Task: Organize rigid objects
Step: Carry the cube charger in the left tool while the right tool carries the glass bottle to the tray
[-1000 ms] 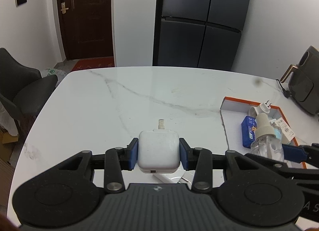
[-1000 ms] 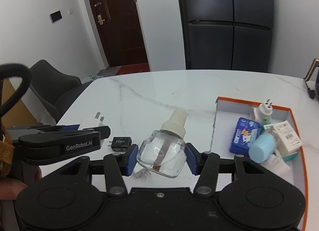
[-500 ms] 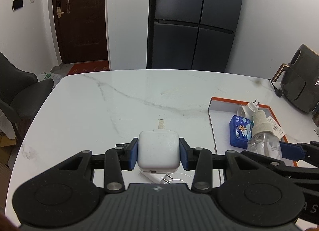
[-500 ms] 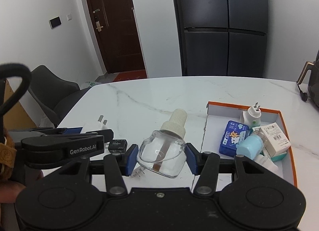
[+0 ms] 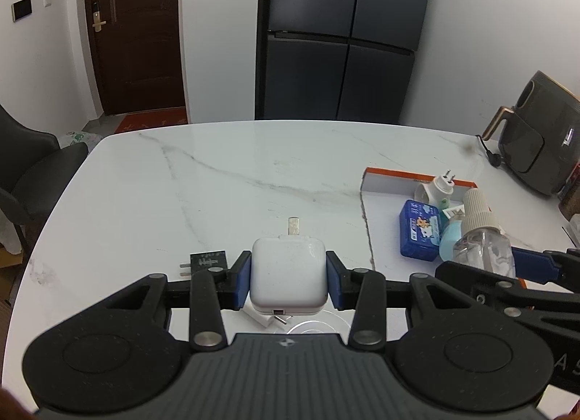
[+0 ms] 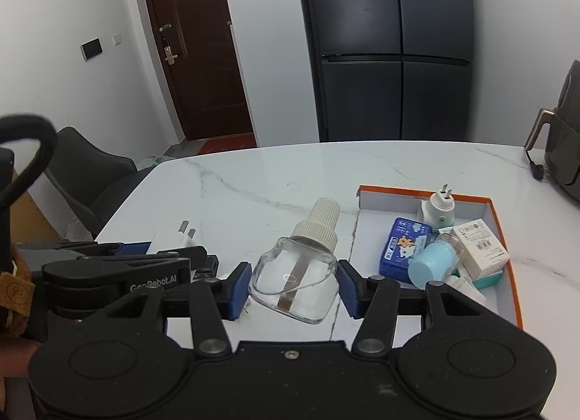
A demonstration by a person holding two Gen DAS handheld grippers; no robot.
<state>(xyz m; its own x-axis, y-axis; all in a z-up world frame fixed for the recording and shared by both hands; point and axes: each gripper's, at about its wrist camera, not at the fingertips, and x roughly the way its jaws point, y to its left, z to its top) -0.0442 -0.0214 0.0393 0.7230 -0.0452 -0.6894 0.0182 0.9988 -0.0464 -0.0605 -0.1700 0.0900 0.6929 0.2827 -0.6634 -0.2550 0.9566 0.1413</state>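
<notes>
Above the marble worktop (image 5: 217, 180), my left hand-held gripper (image 5: 289, 280) is clenched on a white charger block (image 5: 288, 276), its prongs pointing away from me, left of the orange-rimmed tray (image 6: 507, 238). My right hand-held gripper (image 6: 294, 284) grasps a clear glass refill bottle (image 6: 295, 276) with a cream cap, just left of that tray. A small black plug (image 5: 208, 260) lies farther left of the tray; what sits beneath the charger looks like a white cable, though I cannot be sure.

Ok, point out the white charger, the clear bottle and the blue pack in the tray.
white charger (image 5: 288, 275), left wrist view, middle of its top face.
clear bottle (image 6: 295, 280), right wrist view, middle of its glass body.
blue pack (image 6: 402, 247), right wrist view, middle of its printed face.
</notes>
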